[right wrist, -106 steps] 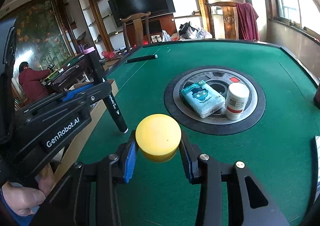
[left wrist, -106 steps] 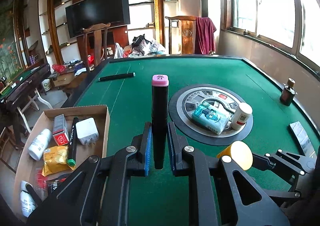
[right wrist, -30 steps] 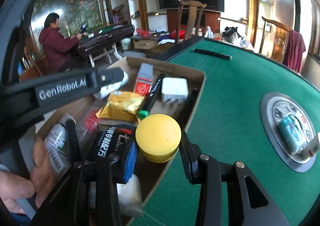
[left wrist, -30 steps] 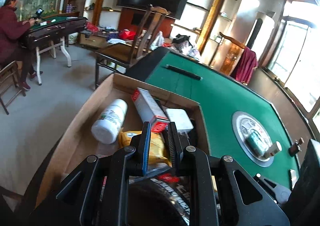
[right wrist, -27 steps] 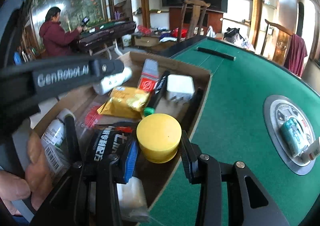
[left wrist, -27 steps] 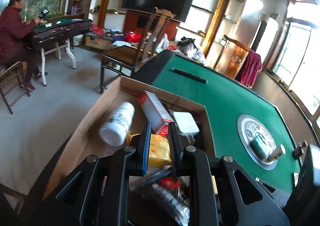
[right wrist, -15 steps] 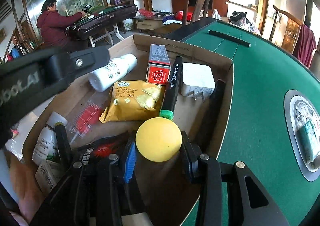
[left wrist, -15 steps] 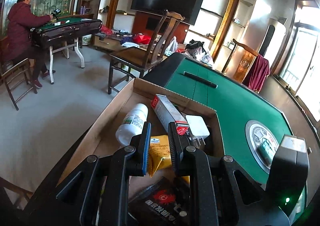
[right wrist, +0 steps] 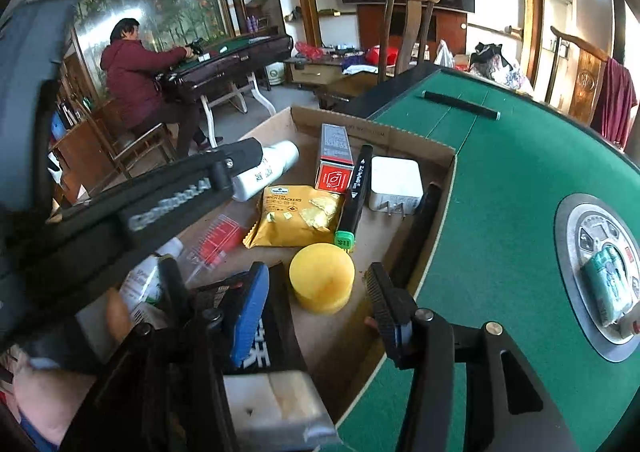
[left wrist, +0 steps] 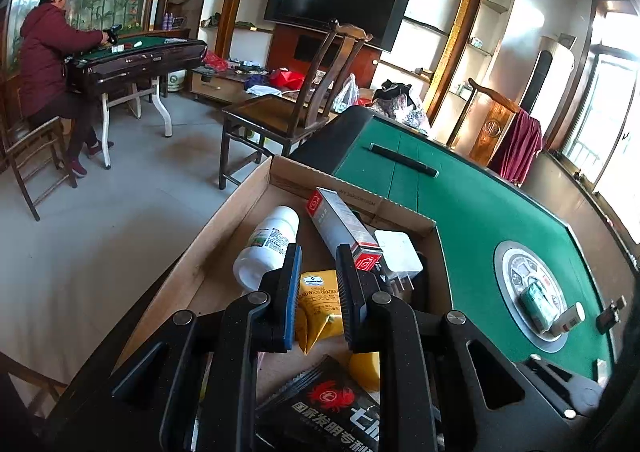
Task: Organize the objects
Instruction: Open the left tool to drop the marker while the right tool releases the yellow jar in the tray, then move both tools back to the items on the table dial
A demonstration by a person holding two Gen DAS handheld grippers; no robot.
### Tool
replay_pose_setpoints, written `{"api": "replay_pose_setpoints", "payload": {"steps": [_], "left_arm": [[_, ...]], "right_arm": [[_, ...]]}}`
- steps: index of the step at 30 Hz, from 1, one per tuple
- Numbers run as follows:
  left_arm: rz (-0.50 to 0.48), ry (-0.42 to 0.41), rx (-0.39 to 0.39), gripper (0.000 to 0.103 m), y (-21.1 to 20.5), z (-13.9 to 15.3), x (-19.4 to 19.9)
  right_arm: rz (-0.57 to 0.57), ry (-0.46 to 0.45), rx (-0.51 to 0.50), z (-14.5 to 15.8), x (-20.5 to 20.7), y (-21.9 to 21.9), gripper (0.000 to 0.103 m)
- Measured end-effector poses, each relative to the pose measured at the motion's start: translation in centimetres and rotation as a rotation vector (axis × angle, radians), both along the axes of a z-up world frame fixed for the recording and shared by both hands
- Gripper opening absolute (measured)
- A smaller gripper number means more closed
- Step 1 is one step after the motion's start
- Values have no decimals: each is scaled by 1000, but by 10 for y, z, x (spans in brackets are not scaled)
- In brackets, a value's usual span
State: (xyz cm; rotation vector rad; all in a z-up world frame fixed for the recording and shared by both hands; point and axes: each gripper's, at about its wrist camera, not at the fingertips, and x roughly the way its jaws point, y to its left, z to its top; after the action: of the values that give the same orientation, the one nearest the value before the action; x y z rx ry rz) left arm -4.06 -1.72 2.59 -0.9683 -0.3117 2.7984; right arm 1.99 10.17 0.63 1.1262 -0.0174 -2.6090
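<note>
Yellow puck (right wrist: 322, 282) stands on its flat end in the box (right wrist: 400, 140), axis upright, at centre of the right wrist frame, between the wide-apart jaws of the right gripper (right wrist: 316, 300) w/o touching either. In the left view only its edge (left wrist: 366, 370) shows, lower centre, behind a finger. Left gripper (left wrist: 318, 292) jaws are slightly apart w/ nothing held, over the cracker bag (left wrist: 318, 302). Black marker (right wrist: 356, 196) lies pointing to the upper frame, green cap near the puck. Pouch (right wrist: 260, 332) text is partly covered.
</note>
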Motion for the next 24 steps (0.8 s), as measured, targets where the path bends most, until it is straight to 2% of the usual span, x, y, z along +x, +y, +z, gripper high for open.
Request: {"api": "replay_pose_setpoints", "payload": {"steps": [6,13,19,24], "left_arm": [[6,3,-28,17,5,-1,0],[42,55,-93,44,15,3,9],[55,64,-126,54,19,4,15],[65,77,-151,56,21,7,24]], "right_arm": [[-21,13,-54,9,9,18,51],[-51,16,-83,10,16,36,51],[-63,24,-100,12,23,46,51],[-75,30,-112,14,28,54,52]]}}
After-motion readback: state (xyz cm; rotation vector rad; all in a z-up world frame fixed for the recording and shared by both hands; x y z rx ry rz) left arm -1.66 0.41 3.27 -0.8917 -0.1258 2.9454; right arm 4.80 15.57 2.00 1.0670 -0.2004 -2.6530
